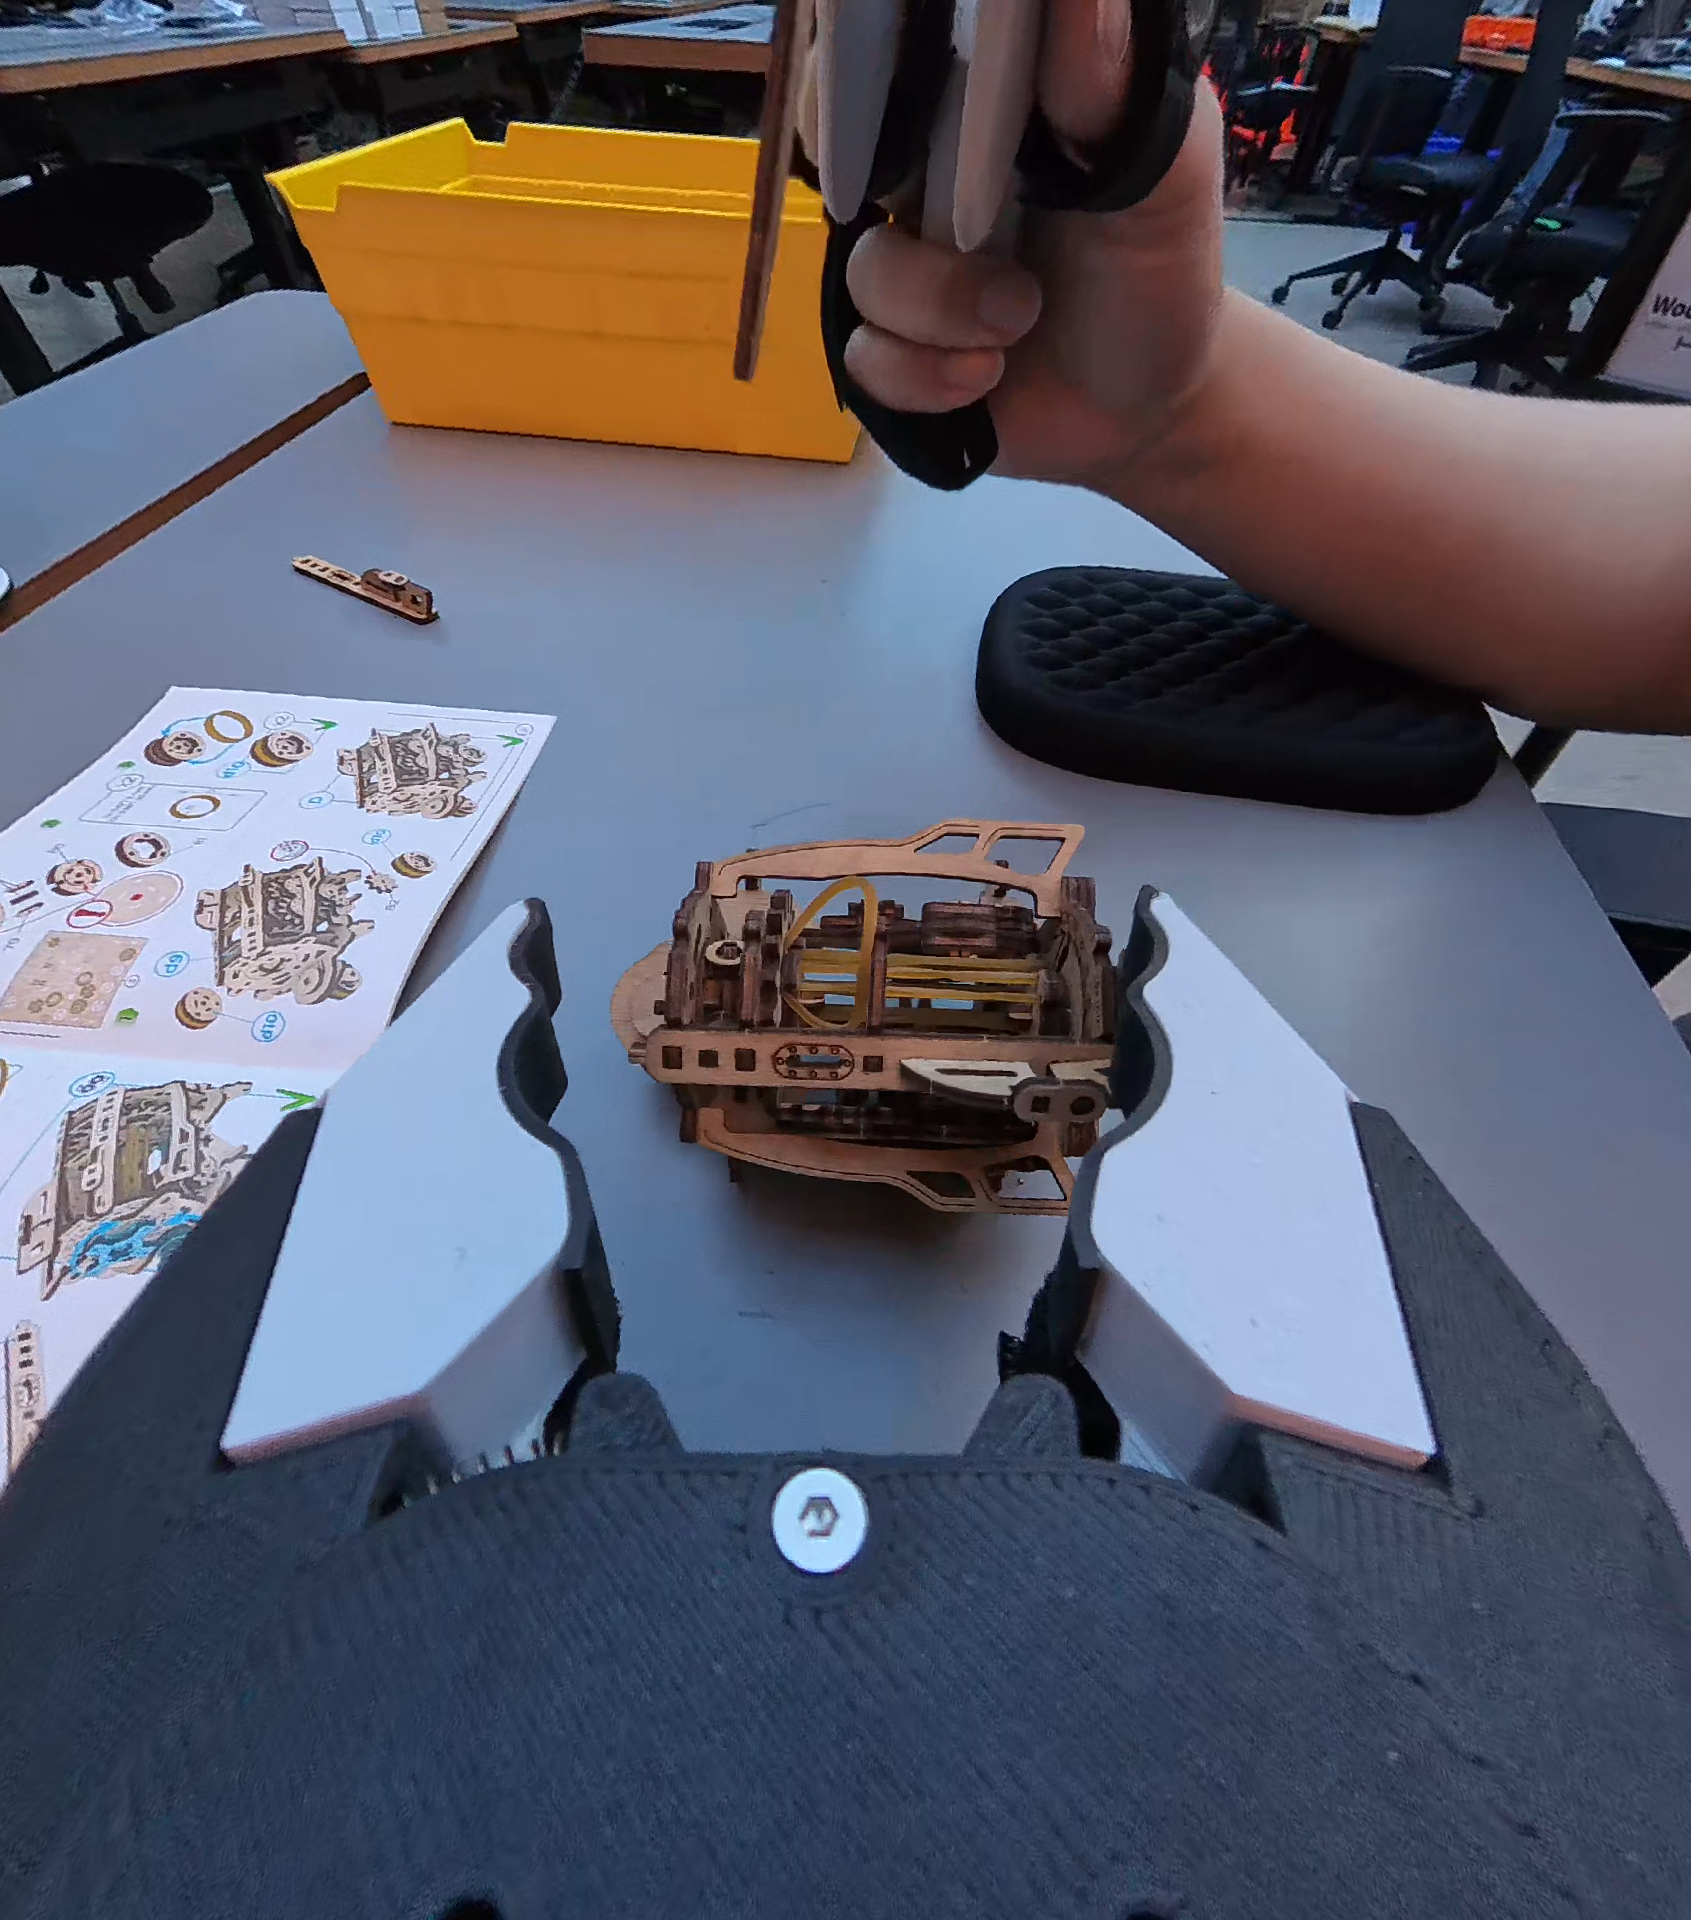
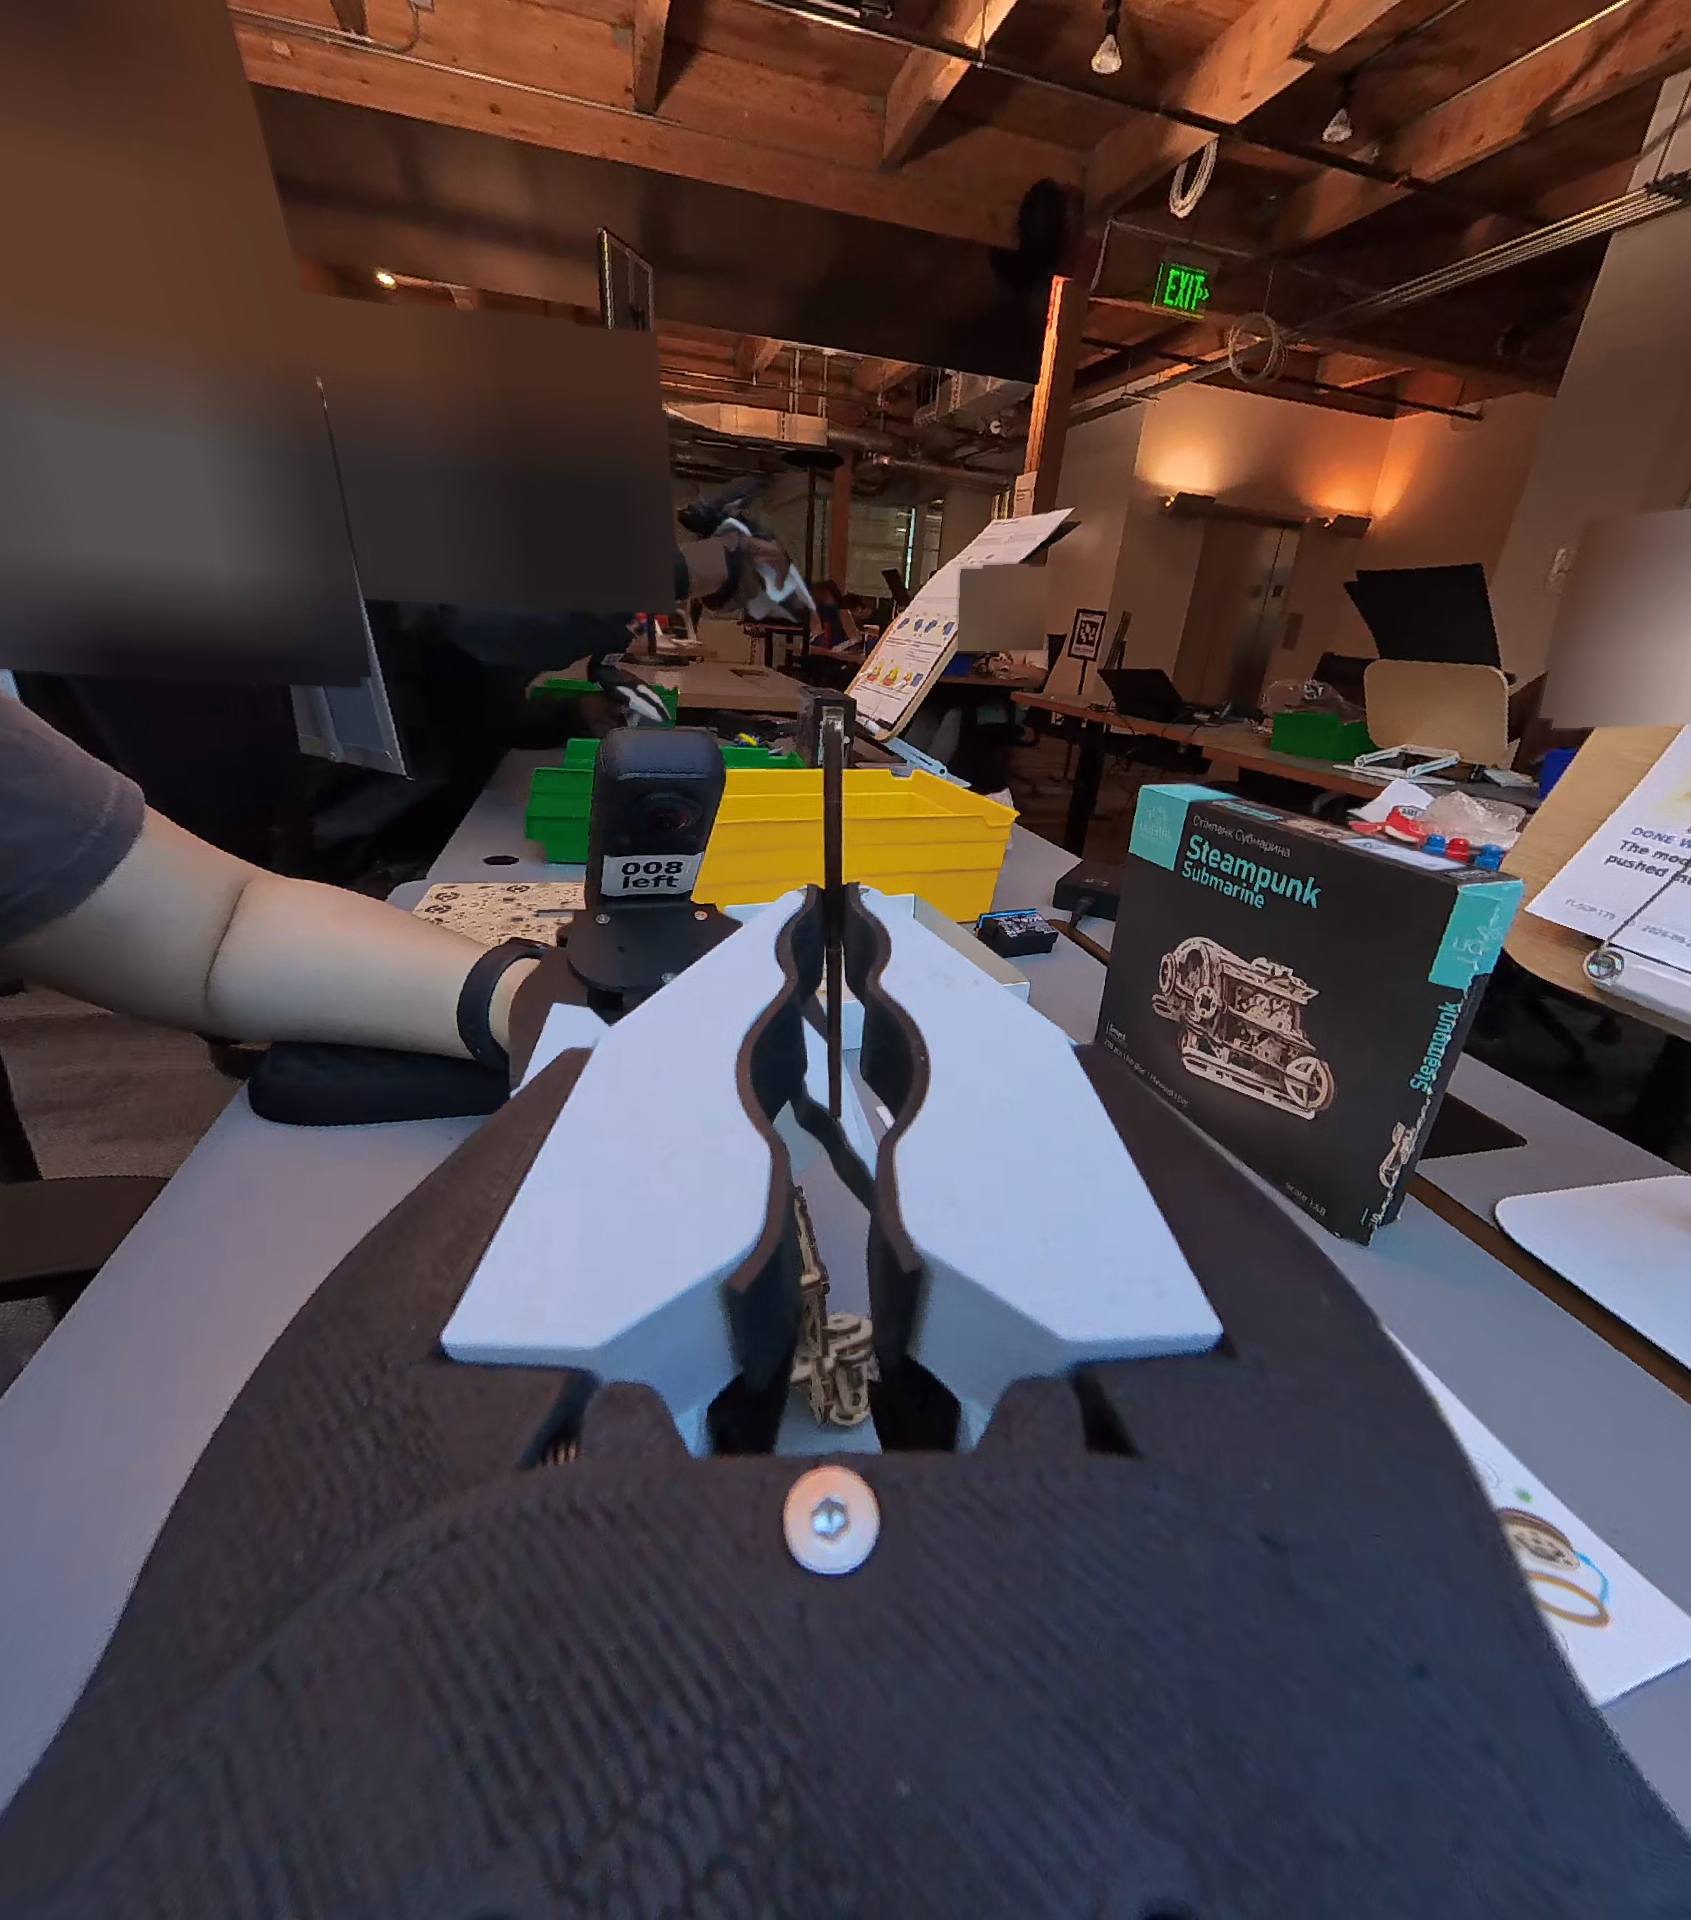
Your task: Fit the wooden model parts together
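The half-built wooden model [image 1: 872, 1023], with yellow rubber bands inside, lies on the grey table [image 1: 716, 644] between my left gripper's [image 1: 836, 935] open jaws; the right finger is near or at its end. My right gripper [image 2: 828, 914] is shut on a thin flat wooden part [image 2: 833, 831] seen edge-on, held high above the table. In the left wrist view that part [image 1: 768, 187] hangs from the right gripper's fingers [image 1: 851, 114] over the yellow bin. A small wooden strip piece [image 1: 368, 587] lies on the table to the far left.
A yellow bin [image 1: 571, 301] stands at the back of the table. Instruction sheets [image 1: 197, 894] lie at left. A black padded rest [image 1: 1225, 686] sits at right under a forearm. The model's box [image 2: 1308, 997] and a document stand [image 2: 1672, 935] show in the right wrist view. My hands' fingertips stand some 15 cm from each other.
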Motion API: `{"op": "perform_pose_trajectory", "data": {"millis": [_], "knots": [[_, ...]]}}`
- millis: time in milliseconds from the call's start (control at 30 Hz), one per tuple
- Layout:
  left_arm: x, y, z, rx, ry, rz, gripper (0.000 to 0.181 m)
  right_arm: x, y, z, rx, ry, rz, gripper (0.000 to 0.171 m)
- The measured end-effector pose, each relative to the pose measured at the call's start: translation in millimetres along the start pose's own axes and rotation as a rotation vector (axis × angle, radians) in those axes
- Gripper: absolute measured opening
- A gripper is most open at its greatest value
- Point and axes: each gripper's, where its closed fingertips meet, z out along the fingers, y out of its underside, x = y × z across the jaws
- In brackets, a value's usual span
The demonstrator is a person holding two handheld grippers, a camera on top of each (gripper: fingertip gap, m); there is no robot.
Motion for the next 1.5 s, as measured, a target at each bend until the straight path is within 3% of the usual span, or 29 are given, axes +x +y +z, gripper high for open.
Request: {"op": "perform_pose_trajectory", "data": {"millis": [500, 700, 967, 1500], "knots": [[3.2, 7.3, 1.5, -0.043, 0.012, 0.018, 0.106, -6.1, -3.5, 28.7, -0.098, -0.140, -0.008, 0.001], [5.1, 8.7, -1.0, -0.038, 0.048, 0.006, 0.106, -30.5, 21.6, 29.8, -0.134, -0.181, -0.012, 0.001], [6.9, 7.9, -1.5, -0.041, 0.049, 0.021, 0.106, -19.4, 57.8, 37.6, -0.187, -0.116, 0.021, 0.000], [11.8, 0.9, -0.2, -0.005, 0.067, -0.006, 0.102, -22.6, 59.7, 39.2, -0.123, -0.138, 0.092, 0.000]]}}
